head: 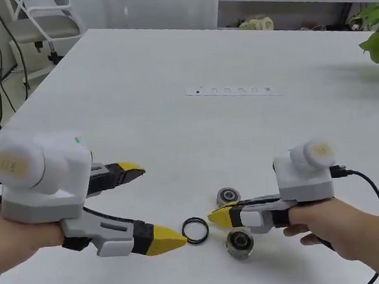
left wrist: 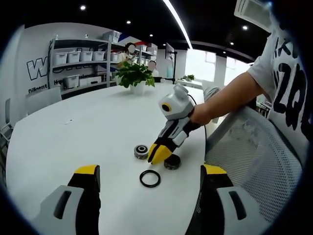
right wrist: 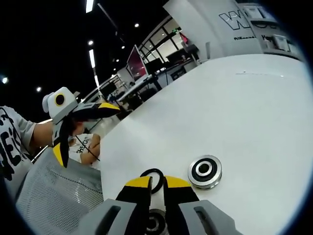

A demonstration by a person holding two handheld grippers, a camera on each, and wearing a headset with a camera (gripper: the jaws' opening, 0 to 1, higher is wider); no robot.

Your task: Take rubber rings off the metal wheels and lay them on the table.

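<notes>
Your left tongs (head: 160, 202) gape wide and empty at lower left, your right tongs (head: 214, 217) sit pinched together on nothing, and a loose rubber ring (head: 195, 230) lies flat on the desk (head: 171, 65) between their tips, just left of two metal wheels (head: 228, 196).

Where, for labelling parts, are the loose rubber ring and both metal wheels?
rubber ring (head: 195, 219), head view, top band.
far metal wheel (head: 228, 196), head view, hub.
near metal wheel (head: 239, 240), head view, top face.
</notes>
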